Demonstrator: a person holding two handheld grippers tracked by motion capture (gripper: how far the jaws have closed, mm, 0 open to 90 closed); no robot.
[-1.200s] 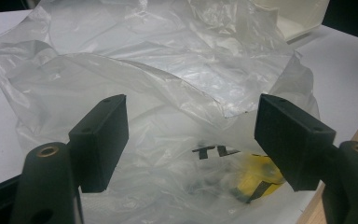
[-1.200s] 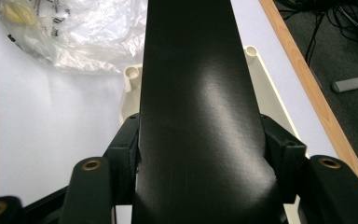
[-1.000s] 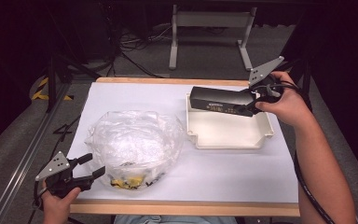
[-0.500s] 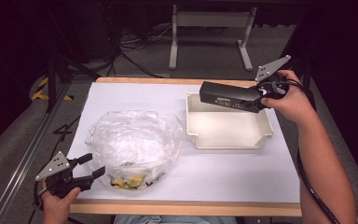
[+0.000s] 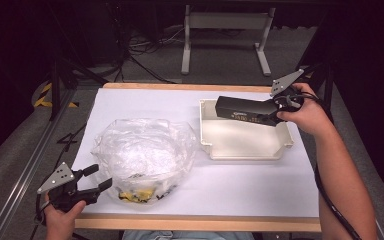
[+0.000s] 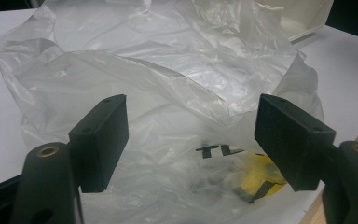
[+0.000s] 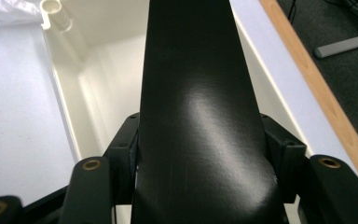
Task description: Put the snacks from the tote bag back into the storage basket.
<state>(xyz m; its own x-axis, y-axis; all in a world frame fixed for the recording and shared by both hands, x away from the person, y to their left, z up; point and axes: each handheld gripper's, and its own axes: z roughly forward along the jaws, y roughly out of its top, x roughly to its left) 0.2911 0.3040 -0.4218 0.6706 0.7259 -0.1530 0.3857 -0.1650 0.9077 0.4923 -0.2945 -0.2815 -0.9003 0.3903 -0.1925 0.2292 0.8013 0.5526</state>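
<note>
A long black box (image 5: pixel 242 110) (image 7: pixel 191 107) hangs over the far side of a cream tray (image 5: pixel 245 151) (image 7: pixel 67 100), held by one end. My right gripper (image 5: pixel 275 109) (image 7: pixel 198 140) is shut on that box, its jaws pressing both sides. A crumpled clear plastic bag (image 5: pixel 140 157) (image 6: pixel 168 88) with yellow and black print lies at the table's front left. Just in front of the bag, my left gripper (image 5: pixel 96 178) (image 6: pixel 191 135) stands open with nothing between its pads.
White paper (image 5: pixel 145 102) covers the table, which has a wooden edge (image 5: pixel 195 223). Beyond the far edge stand a metal stand's legs (image 5: pixel 225 45) and cables on dark floor. A black rail (image 5: pixel 25 165) runs along the left.
My right gripper has carried the black box rightwards and down, so it now hangs lower over the tray's far side. The left gripper and the bag have stayed put.
</note>
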